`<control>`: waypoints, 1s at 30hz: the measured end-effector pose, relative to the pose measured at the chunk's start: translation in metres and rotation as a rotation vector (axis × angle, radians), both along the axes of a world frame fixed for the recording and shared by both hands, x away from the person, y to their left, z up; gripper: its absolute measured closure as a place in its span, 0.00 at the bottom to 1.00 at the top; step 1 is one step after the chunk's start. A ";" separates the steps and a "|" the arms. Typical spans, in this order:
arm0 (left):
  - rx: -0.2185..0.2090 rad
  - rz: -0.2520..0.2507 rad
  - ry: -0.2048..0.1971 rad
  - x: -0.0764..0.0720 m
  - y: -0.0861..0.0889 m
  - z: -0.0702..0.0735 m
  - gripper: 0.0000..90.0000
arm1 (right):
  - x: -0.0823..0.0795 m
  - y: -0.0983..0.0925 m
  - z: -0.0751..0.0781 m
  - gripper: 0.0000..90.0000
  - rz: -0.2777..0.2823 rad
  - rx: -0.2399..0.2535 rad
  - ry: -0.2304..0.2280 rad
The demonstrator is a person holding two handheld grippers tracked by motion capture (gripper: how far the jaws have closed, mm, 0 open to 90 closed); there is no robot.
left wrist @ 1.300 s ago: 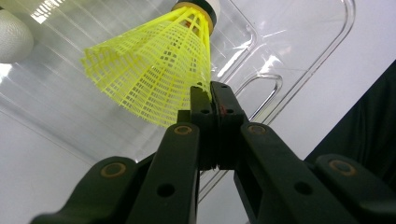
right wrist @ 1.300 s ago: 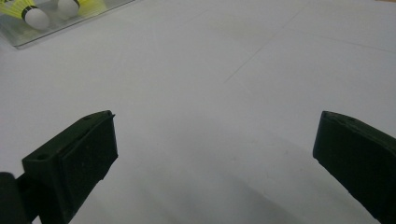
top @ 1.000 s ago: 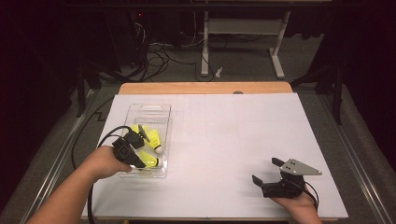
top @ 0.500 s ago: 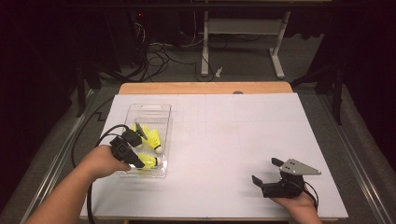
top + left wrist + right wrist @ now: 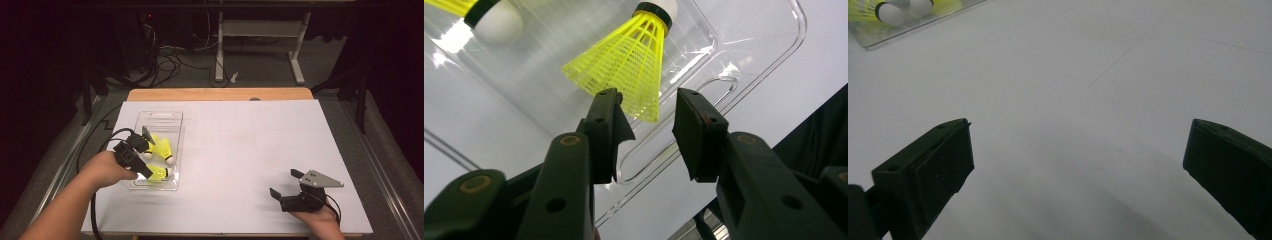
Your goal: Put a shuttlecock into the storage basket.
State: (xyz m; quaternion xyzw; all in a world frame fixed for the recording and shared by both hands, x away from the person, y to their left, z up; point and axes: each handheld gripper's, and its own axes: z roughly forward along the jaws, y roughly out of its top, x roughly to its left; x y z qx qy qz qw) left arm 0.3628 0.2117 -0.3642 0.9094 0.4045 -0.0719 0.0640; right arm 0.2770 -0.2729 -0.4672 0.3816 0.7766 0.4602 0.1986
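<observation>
We note three shuttlecocks (image 5: 159, 161) already in the clear tray (image 5: 162, 118); left claw (image 5: 646, 117) just parting, gripping nothing; right claw (image 5: 283, 183) spread, idle.

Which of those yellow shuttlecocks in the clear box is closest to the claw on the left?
The shuttlecock at the near end of the clear box, right beside the left claw. The other shuttlecocks lie farther back, toward the box's middle.

Yellow mesh shuttlecock (image 5: 629, 70) w/ white tip, clear tray (image 5: 172, 120).
</observation>
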 end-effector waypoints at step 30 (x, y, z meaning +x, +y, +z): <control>0.036 0.053 -0.027 -0.002 0.001 0.016 0.23 | -0.001 -0.001 0.001 0.00 0.002 0.006 -0.008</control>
